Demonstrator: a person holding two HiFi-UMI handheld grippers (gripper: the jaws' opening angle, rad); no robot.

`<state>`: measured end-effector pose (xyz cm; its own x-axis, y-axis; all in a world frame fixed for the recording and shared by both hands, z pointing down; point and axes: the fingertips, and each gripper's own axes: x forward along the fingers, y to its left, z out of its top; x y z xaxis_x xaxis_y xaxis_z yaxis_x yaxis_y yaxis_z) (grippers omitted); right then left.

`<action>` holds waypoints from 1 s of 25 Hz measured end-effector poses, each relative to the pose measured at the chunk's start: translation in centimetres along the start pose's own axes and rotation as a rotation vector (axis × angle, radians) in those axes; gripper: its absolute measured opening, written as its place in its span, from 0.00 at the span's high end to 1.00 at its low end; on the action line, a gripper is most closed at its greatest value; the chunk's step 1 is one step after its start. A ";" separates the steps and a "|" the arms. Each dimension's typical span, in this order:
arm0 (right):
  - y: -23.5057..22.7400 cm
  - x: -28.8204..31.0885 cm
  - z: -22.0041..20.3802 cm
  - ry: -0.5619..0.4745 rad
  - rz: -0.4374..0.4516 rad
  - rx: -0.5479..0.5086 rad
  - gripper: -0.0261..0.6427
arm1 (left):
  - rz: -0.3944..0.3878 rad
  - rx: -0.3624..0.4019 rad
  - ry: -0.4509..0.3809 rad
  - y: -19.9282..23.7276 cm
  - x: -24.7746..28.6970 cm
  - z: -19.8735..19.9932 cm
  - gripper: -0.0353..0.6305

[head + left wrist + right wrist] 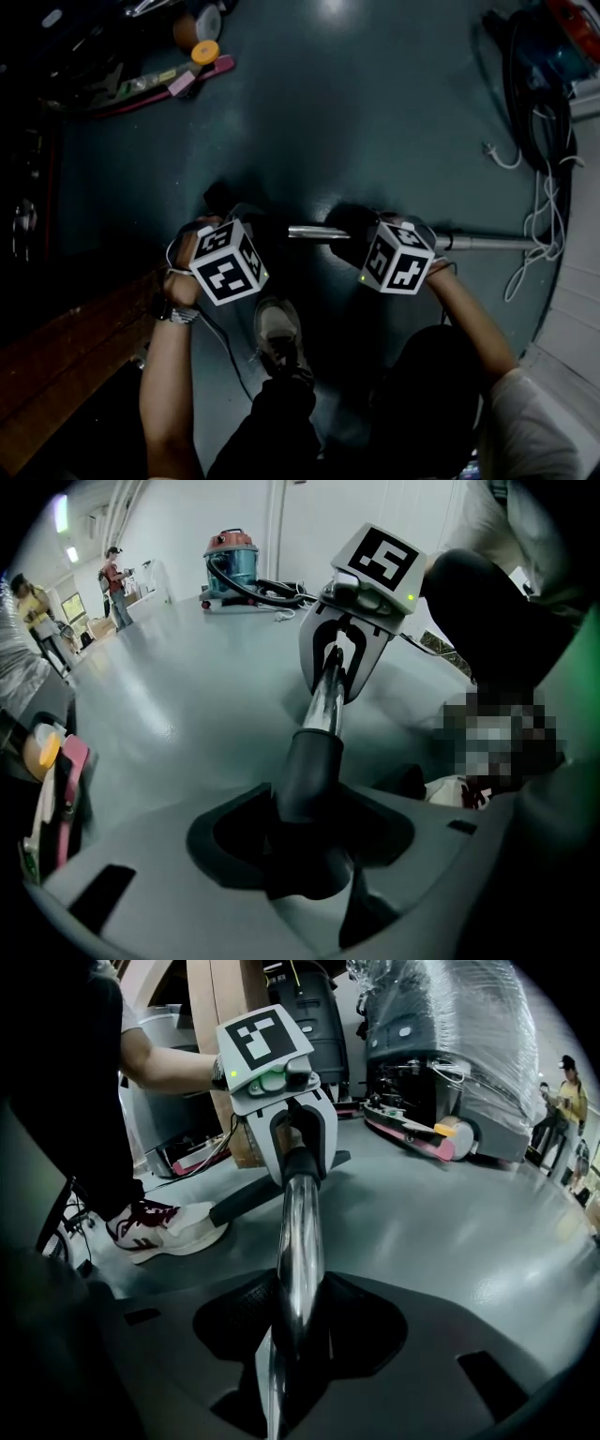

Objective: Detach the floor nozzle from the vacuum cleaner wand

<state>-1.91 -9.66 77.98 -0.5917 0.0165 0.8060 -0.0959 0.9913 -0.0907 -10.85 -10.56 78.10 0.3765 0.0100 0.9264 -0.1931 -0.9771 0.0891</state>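
The chrome wand [478, 243] lies level over the dark floor and runs left into the nozzle's black neck [307, 771]. My left gripper [298, 1152] is shut on that neck; in the left gripper view the neck fills the gap between the jaws. The dark nozzle foot [246, 1202] sticks out below the left gripper, toward the shoe. My right gripper [335, 667] is shut on the chrome wand [300, 1241] a short way along the tube, its jaws closed round it. The two marker cubes face each other across a short stretch of wand [314, 232].
A teal and red vacuum canister [232, 557] with its black hose [525, 103] stands at the far right, and white cable [539, 220] trails near it. The person's shoe [279, 336] is between the grippers. A wooden bench [66, 361] is on the left, tools [178, 77] beyond, and people [114, 574] far off.
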 end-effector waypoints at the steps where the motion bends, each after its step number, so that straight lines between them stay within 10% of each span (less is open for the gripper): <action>1: -0.1 0.0 0.0 -0.007 -0.003 0.009 0.72 | 0.003 0.004 0.000 0.2 -0.1 0.1 0.63; 12: 0.1 0.1 -0.4 -0.034 0.120 0.134 0.72 | 0.247 0.145 -0.044 0.8 -0.7 0.4 0.63; 25: -0.5 -0.5 0.1 0.001 0.011 0.011 0.72 | 0.103 0.056 -0.048 0.8 -0.5 0.2 0.64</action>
<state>-1.71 -10.15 77.57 -0.5922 0.0273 0.8053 -0.0981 0.9896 -0.1057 -11.05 -11.34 77.61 0.4002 -0.0999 0.9110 -0.1822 -0.9829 -0.0278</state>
